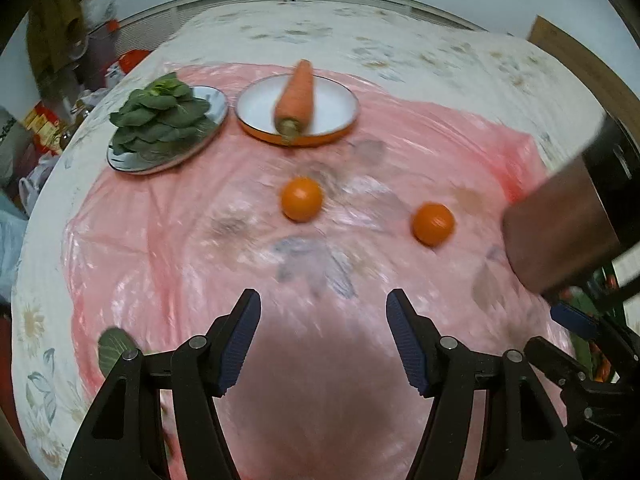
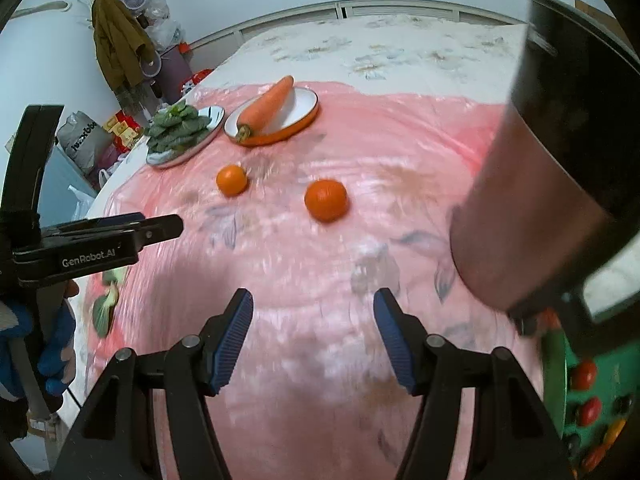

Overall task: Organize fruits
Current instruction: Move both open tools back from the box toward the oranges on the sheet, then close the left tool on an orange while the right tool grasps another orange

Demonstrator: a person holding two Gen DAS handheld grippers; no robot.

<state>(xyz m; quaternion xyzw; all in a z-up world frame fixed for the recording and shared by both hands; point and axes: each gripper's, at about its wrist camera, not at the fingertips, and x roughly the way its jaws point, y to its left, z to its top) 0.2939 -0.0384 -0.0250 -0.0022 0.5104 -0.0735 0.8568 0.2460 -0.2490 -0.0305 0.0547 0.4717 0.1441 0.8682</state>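
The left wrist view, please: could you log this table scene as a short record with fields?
surface: pink plastic sheet over a floral cloth
oranges: two, loose on the sheet, apart
carrot: lying across the orange-rimmed plate
greens: leafy pile on the silver plate
stray leaf: near the sheet's left edge
left tongs: open, empty
right tongs: open, empty

Floral bed (image 1: 400,40), seemingly, under pink plastic sheet (image 1: 180,240).
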